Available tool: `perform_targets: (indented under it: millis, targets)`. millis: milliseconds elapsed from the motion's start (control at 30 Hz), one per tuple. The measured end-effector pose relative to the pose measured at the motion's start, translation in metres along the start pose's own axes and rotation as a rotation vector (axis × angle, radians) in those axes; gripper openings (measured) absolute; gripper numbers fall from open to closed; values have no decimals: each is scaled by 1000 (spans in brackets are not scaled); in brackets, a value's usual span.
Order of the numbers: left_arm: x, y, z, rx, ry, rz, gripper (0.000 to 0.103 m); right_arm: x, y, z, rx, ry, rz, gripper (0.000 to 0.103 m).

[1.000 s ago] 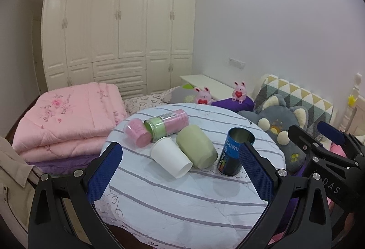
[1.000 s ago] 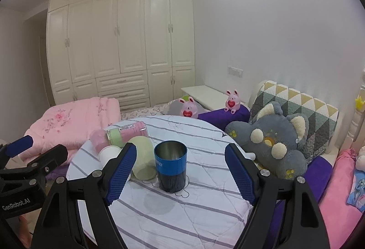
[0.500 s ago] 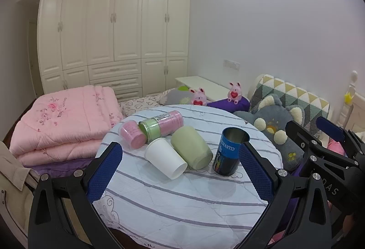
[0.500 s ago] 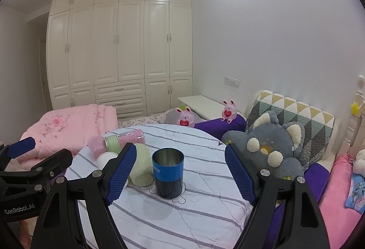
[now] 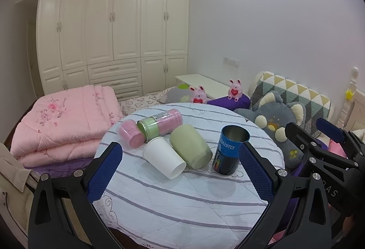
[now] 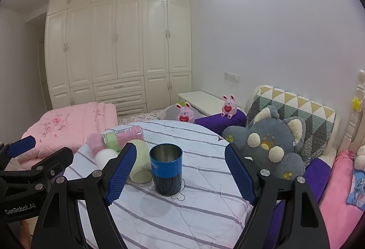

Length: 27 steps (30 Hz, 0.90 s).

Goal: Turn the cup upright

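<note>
Blue cup [image 6: 166, 169] set upright on table [image 5: 182, 203]; white cup [image 5: 163, 160], green cup [image 5: 190, 148] not yet flipped. Both grippers' fingers spread wide, nothing held.

The left tongs [image 5: 180, 171] stand wide apart at the bottom of the frame, holding nothing, above the striped round table [image 5: 182, 208]. At center the blue cup [image 5: 229, 150] stands upright, mouth up. Just left of it lie the green cup [image 5: 190, 148] and the white cup [image 5: 163, 160] on their sides, touching. Behind them lie a pink cup [image 5: 130, 136] and a pink-and-green bottle [image 5: 160, 125]. The right tongs [image 5: 328, 134] show at the right edge.
</note>
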<state>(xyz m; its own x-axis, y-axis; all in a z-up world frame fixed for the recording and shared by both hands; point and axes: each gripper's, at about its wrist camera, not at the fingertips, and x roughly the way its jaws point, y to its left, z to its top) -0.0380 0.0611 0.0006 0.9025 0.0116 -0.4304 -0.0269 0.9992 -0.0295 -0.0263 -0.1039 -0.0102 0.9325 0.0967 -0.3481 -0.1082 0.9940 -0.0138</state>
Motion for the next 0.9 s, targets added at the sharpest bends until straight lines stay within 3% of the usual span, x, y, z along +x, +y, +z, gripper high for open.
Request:
perform_targets:
  millis: [900]
  targets:
    - [12, -4, -3, 20, 39, 32, 103, 15, -2, -6, 8, 66, 19, 81]
